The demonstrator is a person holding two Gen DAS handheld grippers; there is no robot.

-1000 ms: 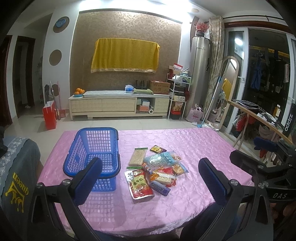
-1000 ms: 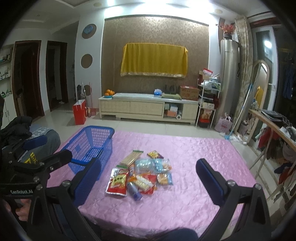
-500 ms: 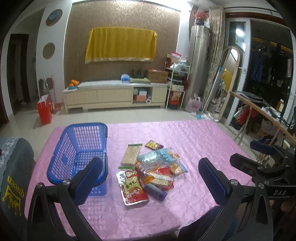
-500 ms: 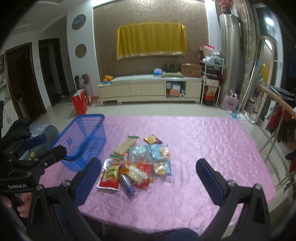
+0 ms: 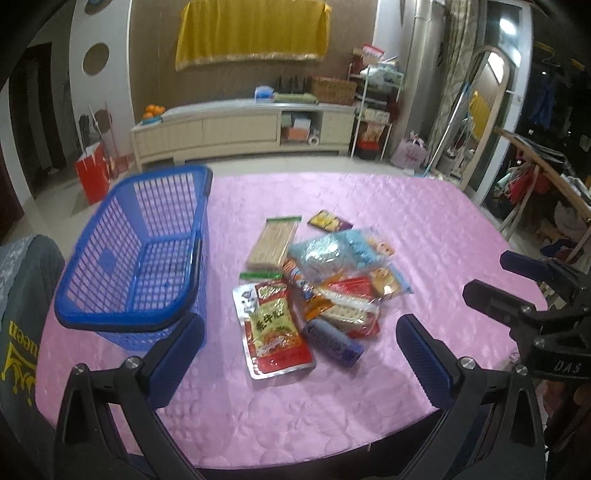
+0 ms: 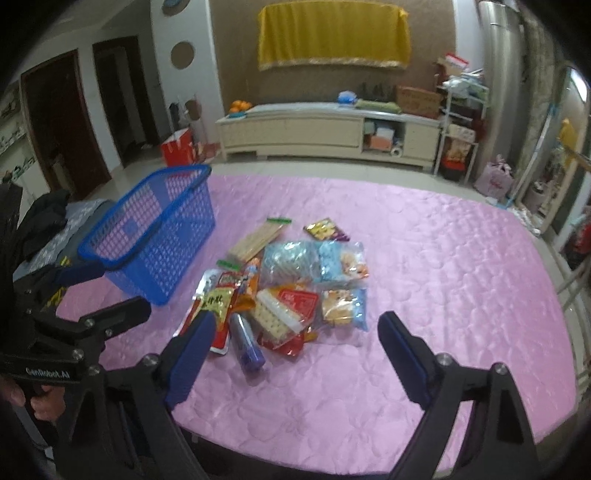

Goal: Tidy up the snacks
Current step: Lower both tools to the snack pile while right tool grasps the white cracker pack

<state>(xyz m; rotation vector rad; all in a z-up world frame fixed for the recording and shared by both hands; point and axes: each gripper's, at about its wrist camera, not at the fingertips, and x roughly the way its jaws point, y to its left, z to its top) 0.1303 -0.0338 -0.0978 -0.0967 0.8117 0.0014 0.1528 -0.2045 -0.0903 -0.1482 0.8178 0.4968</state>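
Snacks (image 5: pixel 317 288): light, crinkly, slippery packets, basket (image 5: pixel 140 254) at nine o'clock; pinch flat edges; left tool (image 5: pixel 299 350) apart, right tool (image 6: pixel 295 343) closing, empty.

Basket (image 5: pixel 140 254) on table (image 5: pixel 424 229), snack pile (image 5: pixel 314 288) just right of it.

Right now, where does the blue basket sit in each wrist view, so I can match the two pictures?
Left wrist: blue basket at left of centre, empty, just left of the snack pile.
Right wrist: blue basket at upper left, left of the same pile.
Shared landmark: the yellow cloth on the far wall.
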